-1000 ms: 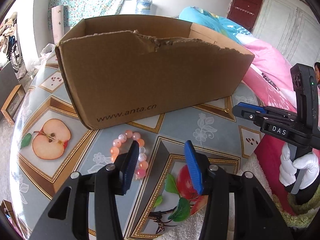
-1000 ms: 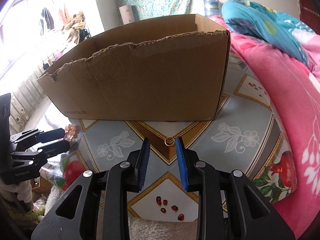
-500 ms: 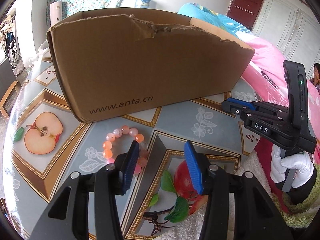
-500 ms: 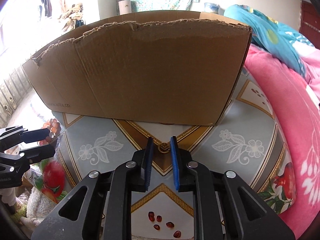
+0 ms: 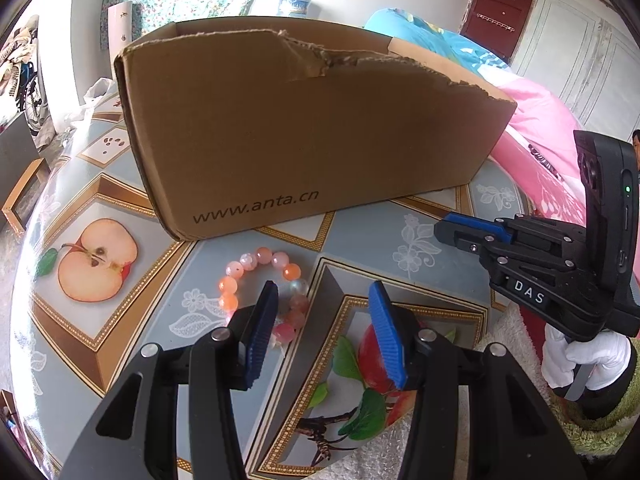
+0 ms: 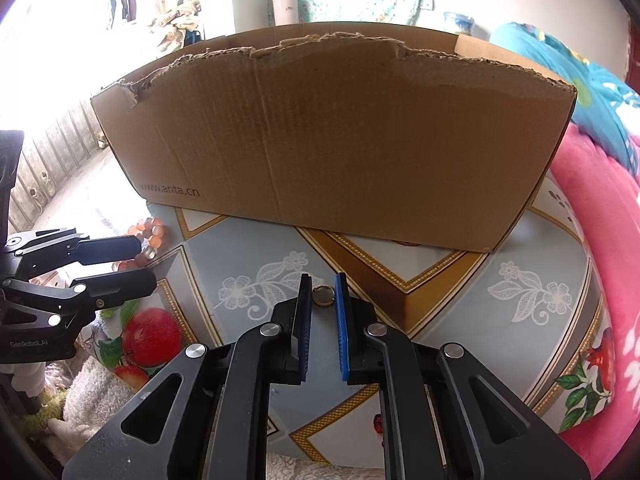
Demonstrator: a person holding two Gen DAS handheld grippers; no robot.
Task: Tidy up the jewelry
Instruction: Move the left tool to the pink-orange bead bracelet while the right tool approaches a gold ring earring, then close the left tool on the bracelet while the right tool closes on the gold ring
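Observation:
A small gold ring (image 6: 323,294) lies on the patterned table (image 6: 440,288) in front of the cardboard box (image 6: 340,140). My right gripper (image 6: 323,285) is shut on the ring, its blue pads against both sides; it also shows from the side in the left wrist view (image 5: 440,229). A pink and orange bead bracelet (image 5: 256,264) lies near the box's front corner (image 5: 312,128). My left gripper (image 5: 324,292) stands open over it, the left finger covering some beads and nothing pinched. In the right wrist view the left gripper (image 6: 142,264) sits at the far left by the bracelet (image 6: 150,236).
The box is tall with torn upper edges, and its inside is hidden. A pink quilt (image 6: 600,240) borders the table on the right. A white-gloved hand (image 5: 580,360) holds the right gripper. A fluffy white towel (image 6: 92,392) lies at the table's near edge.
The right gripper's jaws have narrowed around the ring, and it has moved forward and slightly down toward the box. The left gripper stays open over the bracelet.

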